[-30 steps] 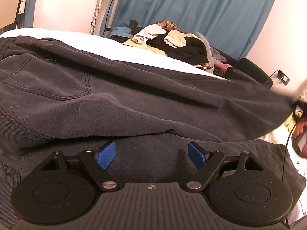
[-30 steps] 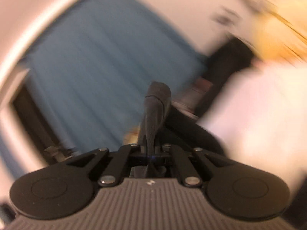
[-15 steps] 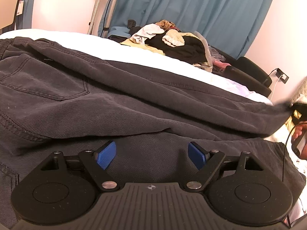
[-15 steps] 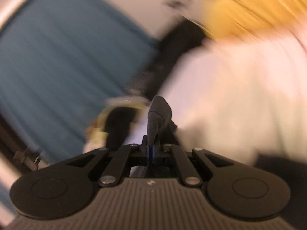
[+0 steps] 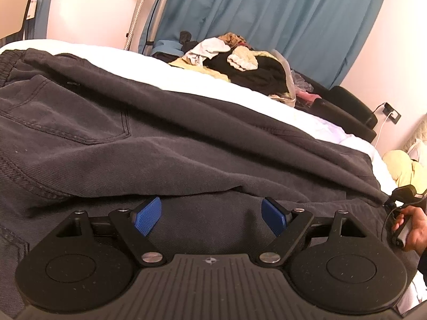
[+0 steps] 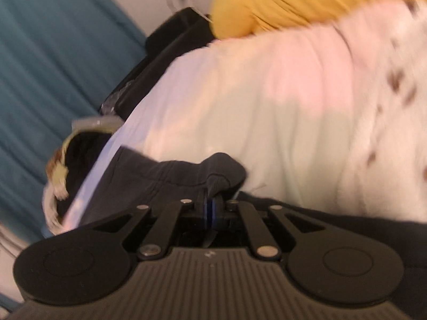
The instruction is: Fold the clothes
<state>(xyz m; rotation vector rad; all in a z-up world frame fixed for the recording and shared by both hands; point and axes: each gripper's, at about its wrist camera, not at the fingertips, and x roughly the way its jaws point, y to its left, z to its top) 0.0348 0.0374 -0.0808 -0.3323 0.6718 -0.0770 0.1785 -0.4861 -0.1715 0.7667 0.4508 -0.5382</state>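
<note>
Dark grey trousers (image 5: 160,146) lie spread across the white bed (image 5: 80,50), back pocket at the left, one leg folded over the other. My left gripper (image 5: 210,213) stands open just above the lower layer of cloth, its blue pads (image 5: 146,216) wide apart and holding nothing. In the right wrist view my right gripper (image 6: 210,206) is low over the bed (image 6: 253,106) with the bunched hem of the trouser leg (image 6: 221,173) still between its pads. Its jaws are starting to open. At the right edge of the left wrist view, a person's hand (image 5: 412,226) holds that gripper's handle.
A pile of mixed clothes (image 5: 240,61) sits at the bed's far side before a blue curtain (image 5: 267,13). A black seat (image 5: 347,106) and a wall socket (image 5: 392,112) stand at the right. Yellow cloth (image 6: 293,0) lies beyond the spotted white bedding (image 6: 387,80).
The right gripper has swung down from facing the curtain to the bed, bringing the hem with it. The upper trouser leg has settled flat at the right. The left gripper has stayed still.
</note>
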